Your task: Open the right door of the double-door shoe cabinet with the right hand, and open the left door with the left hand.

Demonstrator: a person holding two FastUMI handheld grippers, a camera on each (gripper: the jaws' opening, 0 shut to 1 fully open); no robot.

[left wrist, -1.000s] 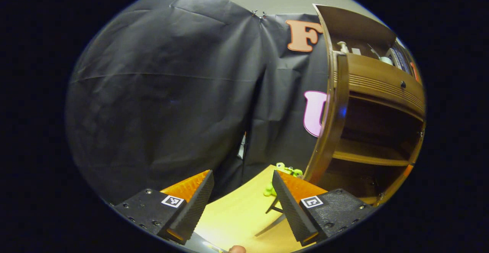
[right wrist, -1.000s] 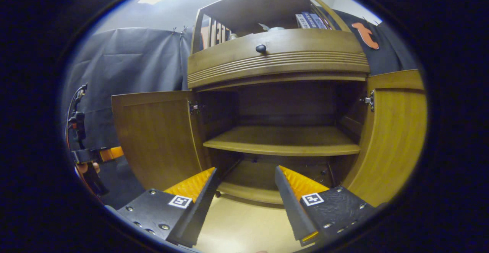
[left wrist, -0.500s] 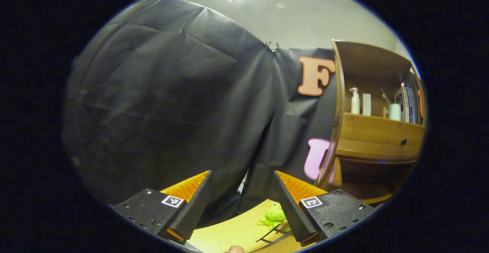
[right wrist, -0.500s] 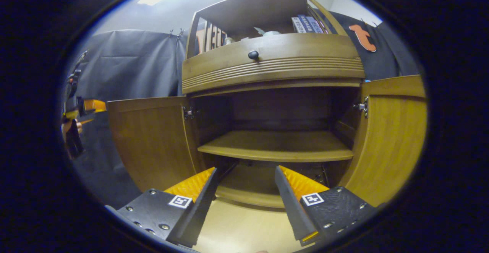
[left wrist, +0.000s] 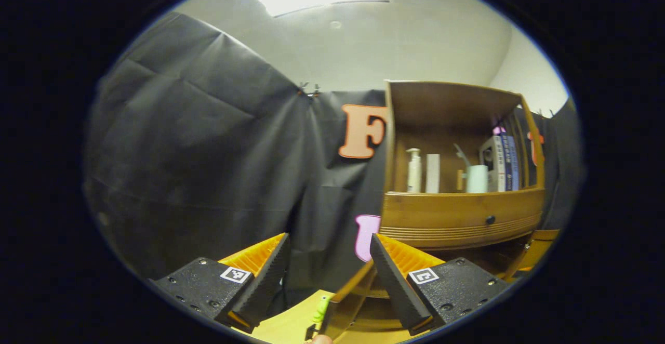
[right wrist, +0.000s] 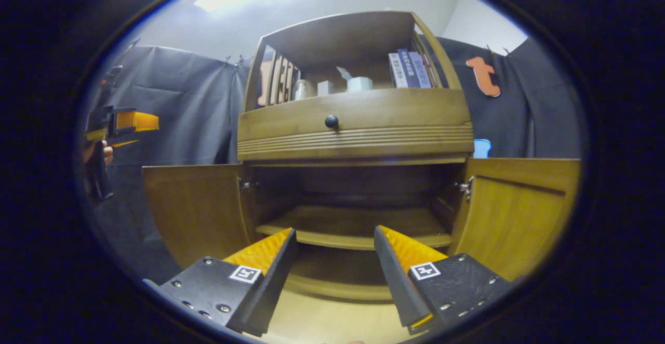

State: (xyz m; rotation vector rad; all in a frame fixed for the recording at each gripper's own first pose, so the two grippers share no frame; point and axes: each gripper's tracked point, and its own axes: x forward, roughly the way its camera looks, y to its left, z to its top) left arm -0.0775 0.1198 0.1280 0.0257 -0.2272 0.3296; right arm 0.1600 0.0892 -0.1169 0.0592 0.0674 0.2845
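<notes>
Black-draped booth, shoe cabinet (right wrist: 358, 126) ahead, left door (right wrist: 195, 209) and right door (right wrist: 514, 214) swung wide, both grippers' jaws released, apart from doors.

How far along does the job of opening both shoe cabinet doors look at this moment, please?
Both steps look done: in the right gripper view the left door and right door stand swung wide, baring the inner shelf. Nothing is in hand; the right gripper and left gripper have open, empty jaws, clear of the doors. Nothing of the task appears left.
</notes>
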